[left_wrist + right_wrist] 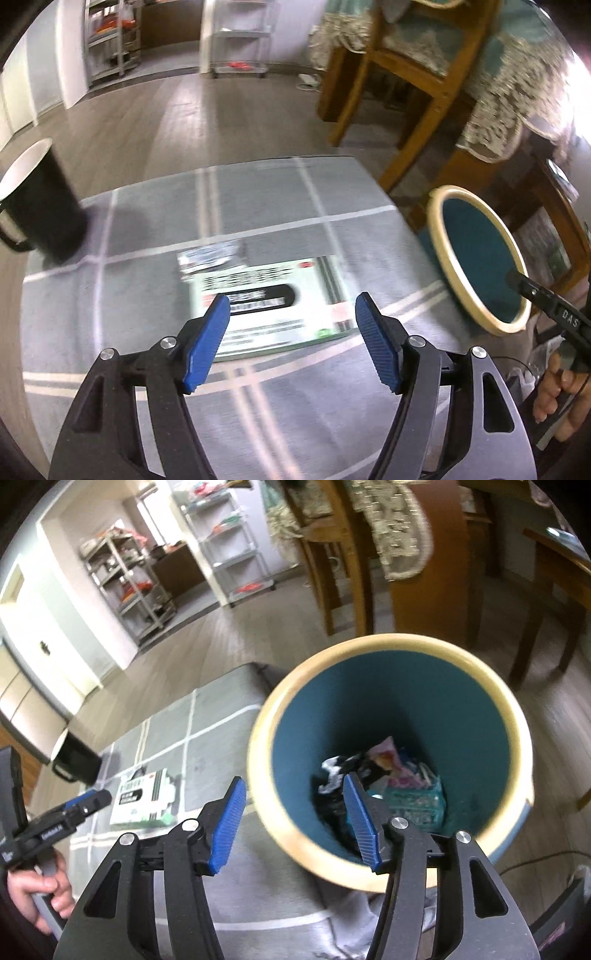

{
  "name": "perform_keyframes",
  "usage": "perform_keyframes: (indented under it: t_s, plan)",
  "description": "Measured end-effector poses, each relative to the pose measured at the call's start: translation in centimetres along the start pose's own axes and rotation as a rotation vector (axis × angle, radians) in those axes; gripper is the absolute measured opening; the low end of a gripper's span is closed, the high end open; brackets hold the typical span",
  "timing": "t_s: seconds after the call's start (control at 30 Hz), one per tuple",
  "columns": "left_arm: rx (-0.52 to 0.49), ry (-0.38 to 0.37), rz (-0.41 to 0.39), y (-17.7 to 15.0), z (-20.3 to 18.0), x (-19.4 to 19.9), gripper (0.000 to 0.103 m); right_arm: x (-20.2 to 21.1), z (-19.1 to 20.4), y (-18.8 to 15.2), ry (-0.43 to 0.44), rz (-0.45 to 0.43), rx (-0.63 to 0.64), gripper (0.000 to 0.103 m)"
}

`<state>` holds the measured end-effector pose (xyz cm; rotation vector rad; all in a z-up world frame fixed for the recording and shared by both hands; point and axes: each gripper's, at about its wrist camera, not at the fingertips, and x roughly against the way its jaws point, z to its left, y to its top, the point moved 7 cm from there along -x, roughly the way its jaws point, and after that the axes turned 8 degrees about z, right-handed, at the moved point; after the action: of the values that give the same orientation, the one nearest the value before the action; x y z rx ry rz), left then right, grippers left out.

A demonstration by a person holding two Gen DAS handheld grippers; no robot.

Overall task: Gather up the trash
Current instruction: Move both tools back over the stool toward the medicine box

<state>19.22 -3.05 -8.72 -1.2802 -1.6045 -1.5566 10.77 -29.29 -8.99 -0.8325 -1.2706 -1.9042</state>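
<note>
— Where's the trash?

— I see the bin (391,746) just ahead of my right gripper (295,819), the box (273,302) beyond my left gripper (291,332). Both jaws wide, empty.

— Advice?

— I'd straddle the box's edge squarely.

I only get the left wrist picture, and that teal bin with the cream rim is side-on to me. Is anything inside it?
Observer: Yes. The right wrist view looks down into the teal bin with the cream rim, and crumpled wrappers lie at its bottom.
Operator: Where is the other gripper?
Observer: The right gripper hangs open over the bin's near rim, holding nothing.
Operator: Anything left to pick up?
Observer: The green and white flat carton lies on the grey checked rug, and the left gripper is open just short of it.
</note>
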Motion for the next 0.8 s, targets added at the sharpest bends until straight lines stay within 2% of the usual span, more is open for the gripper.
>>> perform_keyframes:
  t_s: [0.07, 0.23, 0.3, 0.43, 0.57, 0.67, 0.8]
  plan:
    - [0.016, 0.011, 0.001, -0.1, 1.1, -0.1, 0.074, -0.4, 0.9, -0.2, 0.002, 0.01, 0.023, 0.057]
    - [0.005, 0.023, 0.005, 0.4, 2.3, -0.8, 0.074, -1.5, 3.0, -1.1, 0.009, 0.048, 0.08, 0.058]
    - [-0.019, 0.012, 0.007, 1.1, 2.1, -1.3, 0.074, -1.9, 3.8, -1.4, 0.008, 0.06, 0.106, 0.059]
    - [-0.132, -0.024, 0.019, 2.8, 0.7, -2.7, 0.074, -2.8, 4.7, -2.0, -0.005, 0.085, 0.141, 0.059]
    - [-0.255, -0.049, 0.092, 3.6, -0.7, -5.6, 0.074, -3.1, 4.8, -2.2, -0.018, 0.099, 0.154, 0.059]
    - [-0.269, -0.044, 0.164, 3.4, -0.2, -7.5, 0.074, -3.3, 4.5, -2.4, -0.032, 0.106, 0.153, 0.059]
    - [-0.263, -0.062, 0.188, 3.0, 0.0, -7.0, 0.074, -3.4, 4.1, -2.2, -0.041, 0.105, 0.146, 0.059]
